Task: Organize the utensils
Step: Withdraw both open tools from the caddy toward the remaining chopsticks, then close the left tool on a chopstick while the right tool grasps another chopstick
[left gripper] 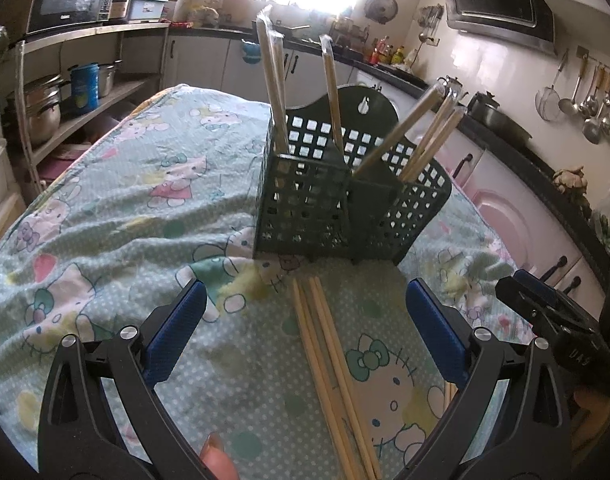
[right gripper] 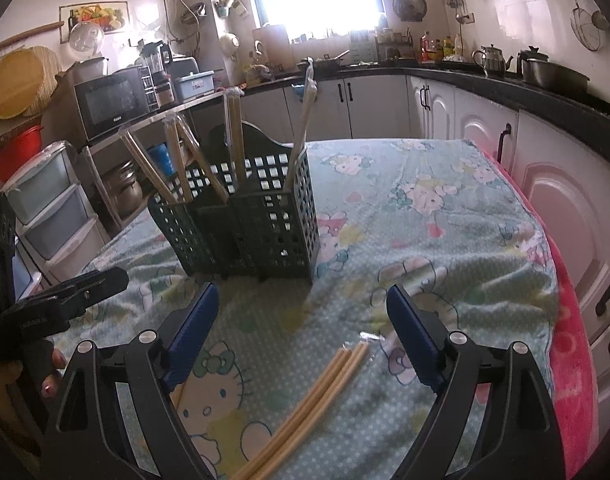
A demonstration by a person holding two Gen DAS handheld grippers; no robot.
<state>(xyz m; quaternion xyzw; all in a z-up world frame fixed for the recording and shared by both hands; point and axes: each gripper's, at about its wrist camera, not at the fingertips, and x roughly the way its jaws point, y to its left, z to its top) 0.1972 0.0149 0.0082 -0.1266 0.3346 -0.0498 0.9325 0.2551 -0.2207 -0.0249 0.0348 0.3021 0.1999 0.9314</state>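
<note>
A dark green perforated utensil holder (left gripper: 305, 208) (right gripper: 265, 232) stands on the cartoon-print tablecloth (left gripper: 117, 216) (right gripper: 425, 216). Several wrapped chopstick pairs (left gripper: 271, 80) (right gripper: 181, 164) lean upright in its compartments. A bundle of loose wooden chopsticks (left gripper: 329, 364) lies on the cloth between the blue pads of my left gripper (left gripper: 305, 308), which is open and above them. Another bundle of chopsticks (right gripper: 317, 400) lies on the cloth between the jaws of my right gripper (right gripper: 303, 308), also open. Each view shows the other gripper at its edge.
Kitchen cabinets (right gripper: 545, 184) and a dark counter with pots run along the right. Shelves with pots (left gripper: 45, 108) and a microwave (right gripper: 113, 100) stand on the far side. A pink blanket (right gripper: 573, 360) hangs at the table's right edge. A fingertip (left gripper: 217, 460) shows at the bottom.
</note>
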